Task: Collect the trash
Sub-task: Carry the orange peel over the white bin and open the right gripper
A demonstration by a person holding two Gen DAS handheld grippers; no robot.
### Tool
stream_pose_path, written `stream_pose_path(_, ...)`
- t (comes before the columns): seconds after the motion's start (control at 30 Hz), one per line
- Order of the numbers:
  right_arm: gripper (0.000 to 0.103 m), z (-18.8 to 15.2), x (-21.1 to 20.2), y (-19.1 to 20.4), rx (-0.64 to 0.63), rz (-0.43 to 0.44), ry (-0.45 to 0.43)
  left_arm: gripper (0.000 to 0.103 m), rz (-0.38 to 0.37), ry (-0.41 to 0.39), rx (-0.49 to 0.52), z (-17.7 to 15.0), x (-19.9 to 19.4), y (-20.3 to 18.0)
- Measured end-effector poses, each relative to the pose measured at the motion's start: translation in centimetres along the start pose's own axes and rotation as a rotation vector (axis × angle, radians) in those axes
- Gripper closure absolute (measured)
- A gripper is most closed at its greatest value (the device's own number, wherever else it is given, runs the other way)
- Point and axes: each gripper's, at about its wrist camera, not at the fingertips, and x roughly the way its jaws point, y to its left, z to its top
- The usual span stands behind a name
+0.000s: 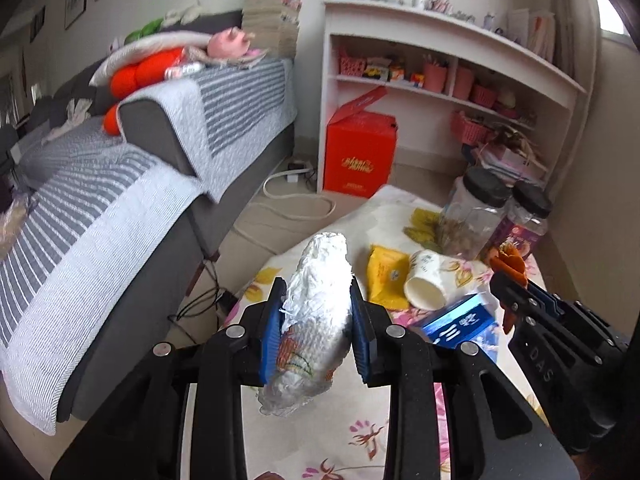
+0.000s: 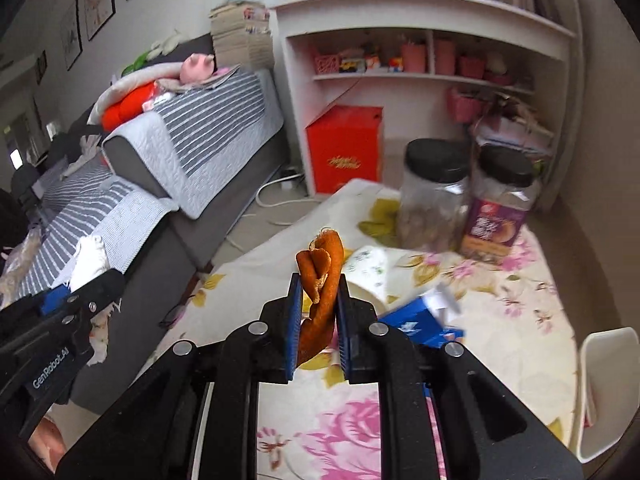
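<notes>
Left gripper: clamped across the middle of a crumpled white plastic bag, raised above the table.
Right gripper: closed on a curled orange peel, lifted off the floral tablecloth.
Handling, bag: judged light, soft, crushable; a mid-body pinch is suited.
Handling, peel: judged light, leathery, springy; the thick middle fold is best taken.
Near items: blue carton, tipped paper cup, yellow packet, all lying close together.
Far items: two black-lidded jars, upright at the table's far edge.
Obstruction: no bin is seen.
Background: red box, white shelf unit, striped sofa.
</notes>
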Motion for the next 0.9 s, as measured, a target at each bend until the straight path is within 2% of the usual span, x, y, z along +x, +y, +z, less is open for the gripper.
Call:
stream_pose_path(0.27,0.088,-0.6,-3.5,-4.3,0.017,-0.102,-0.07,0.072,-0.011,-0.072,0.078,-0.7,-1.1,-5.3)
stream_pose_path(0.67,0.088,-2.9,-6.7,-11.3,0.088,-0.225,-0.104,0.072,-0.061,-0.091,0.182,-2.8,-1.2,-13.2)
stream_pose_path(0.9,0.088,-4.0,-8.7,-15.2,0.114,-0.308,-0.124,0.072,-0.118,-0.091,0.234,-4.2,-1.5,-17.7)
